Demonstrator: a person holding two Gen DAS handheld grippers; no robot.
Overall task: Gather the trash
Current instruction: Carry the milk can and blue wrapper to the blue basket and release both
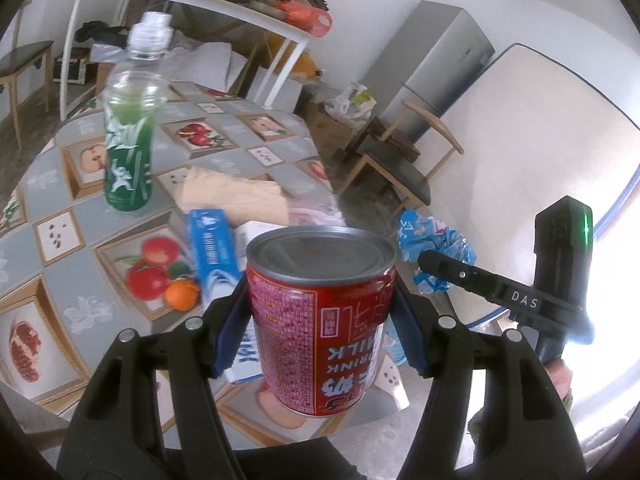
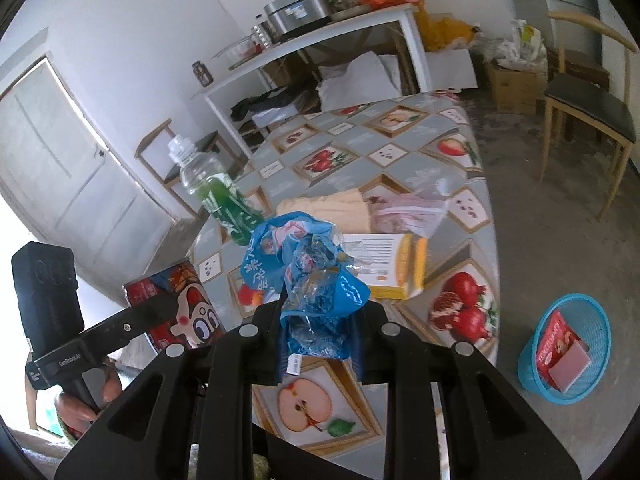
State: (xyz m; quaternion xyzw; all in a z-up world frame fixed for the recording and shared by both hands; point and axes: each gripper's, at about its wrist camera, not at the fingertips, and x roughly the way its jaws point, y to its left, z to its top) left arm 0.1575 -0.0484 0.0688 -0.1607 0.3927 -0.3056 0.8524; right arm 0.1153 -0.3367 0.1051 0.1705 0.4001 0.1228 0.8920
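My left gripper is shut on a red milk-drink can and holds it above the near edge of the table. The can also shows in the right wrist view. My right gripper is shut on a crumpled blue plastic wrapper, lifted above the table; the wrapper also shows in the left wrist view. A blue mesh trash basket stands on the floor to the right of the table, with a red packet inside.
On the fruit-patterned tablecloth stand a green drink bottle, a blue and white box, a tan paper bag, a clear plastic bag and a yellow-edged box. A wooden chair stands at the right.
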